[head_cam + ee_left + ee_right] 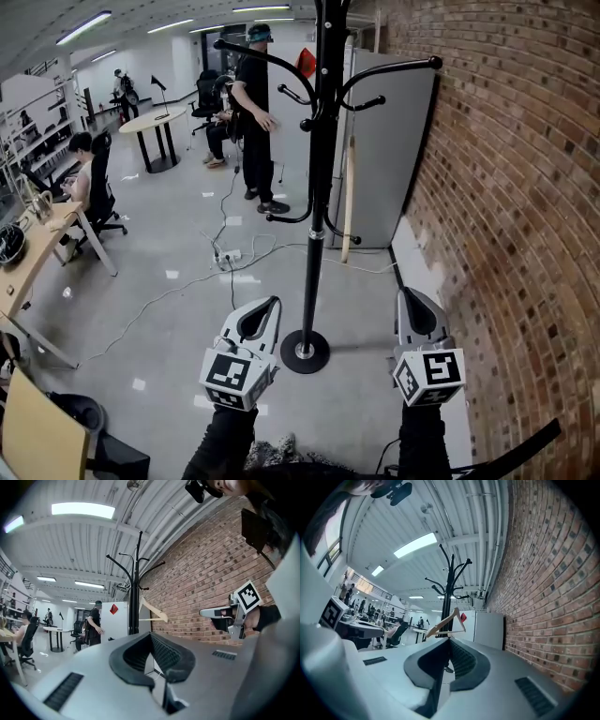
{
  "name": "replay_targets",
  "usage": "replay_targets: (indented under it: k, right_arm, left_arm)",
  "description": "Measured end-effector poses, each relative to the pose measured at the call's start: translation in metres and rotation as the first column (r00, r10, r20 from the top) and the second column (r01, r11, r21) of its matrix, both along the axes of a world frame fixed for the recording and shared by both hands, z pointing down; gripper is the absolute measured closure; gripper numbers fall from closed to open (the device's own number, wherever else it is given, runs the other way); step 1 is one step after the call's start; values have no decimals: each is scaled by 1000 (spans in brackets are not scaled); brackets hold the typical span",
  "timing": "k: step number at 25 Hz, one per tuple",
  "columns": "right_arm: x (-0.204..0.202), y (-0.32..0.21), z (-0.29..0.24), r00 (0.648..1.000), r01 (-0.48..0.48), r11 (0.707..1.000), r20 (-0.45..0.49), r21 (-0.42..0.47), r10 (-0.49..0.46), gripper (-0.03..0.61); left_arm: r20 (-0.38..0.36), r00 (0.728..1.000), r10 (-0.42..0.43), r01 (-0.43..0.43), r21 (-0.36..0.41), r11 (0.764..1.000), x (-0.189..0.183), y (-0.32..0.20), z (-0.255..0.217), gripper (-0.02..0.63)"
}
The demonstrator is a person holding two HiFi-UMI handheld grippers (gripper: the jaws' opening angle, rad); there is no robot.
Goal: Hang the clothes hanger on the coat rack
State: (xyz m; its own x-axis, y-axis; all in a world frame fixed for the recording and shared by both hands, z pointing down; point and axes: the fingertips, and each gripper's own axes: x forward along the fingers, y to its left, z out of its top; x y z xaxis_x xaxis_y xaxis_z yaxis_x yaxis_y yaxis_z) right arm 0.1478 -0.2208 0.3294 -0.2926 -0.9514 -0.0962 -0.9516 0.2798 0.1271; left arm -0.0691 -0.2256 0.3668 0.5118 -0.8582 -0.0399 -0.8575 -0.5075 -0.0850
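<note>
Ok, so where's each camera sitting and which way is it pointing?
Head view: on the head, looking down at the coat rack; sleeves, left gripper, right gripper show.
Left gripper view: on that gripper, facing the rack; own jaws, right gripper show.
Right gripper view: likewise facing the rack; own jaws show.
All share rack, hanger, brick wall.

Even, bright light is given by long white ceiling strip lights (82,26), up and left of the tall black metal coat rack (319,169). A dull sheen lies on the pale grey polished floor (178,281) left of the rack. Little shadow is cast round its base. Edges are heavily bowed, notably the red brick wall (506,187) to its right. Both gripper views are blackened at the corners, and their near foreground is soft.
</note>
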Motion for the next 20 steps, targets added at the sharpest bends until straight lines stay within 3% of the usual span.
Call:
replay_targets:
  k: [7, 20]
  right_arm:
    - [16, 48, 25, 999, -36, 997, 13, -67, 37, 568]
    - [41, 105, 39, 999, -40, 994, 5, -100, 41, 569]
  left_arm:
    - [-3, 1000, 10, -10, -10, 1000, 19, 52, 5, 606]
    - [-3, 999, 36, -36, -4, 999, 51, 104, 9, 606]
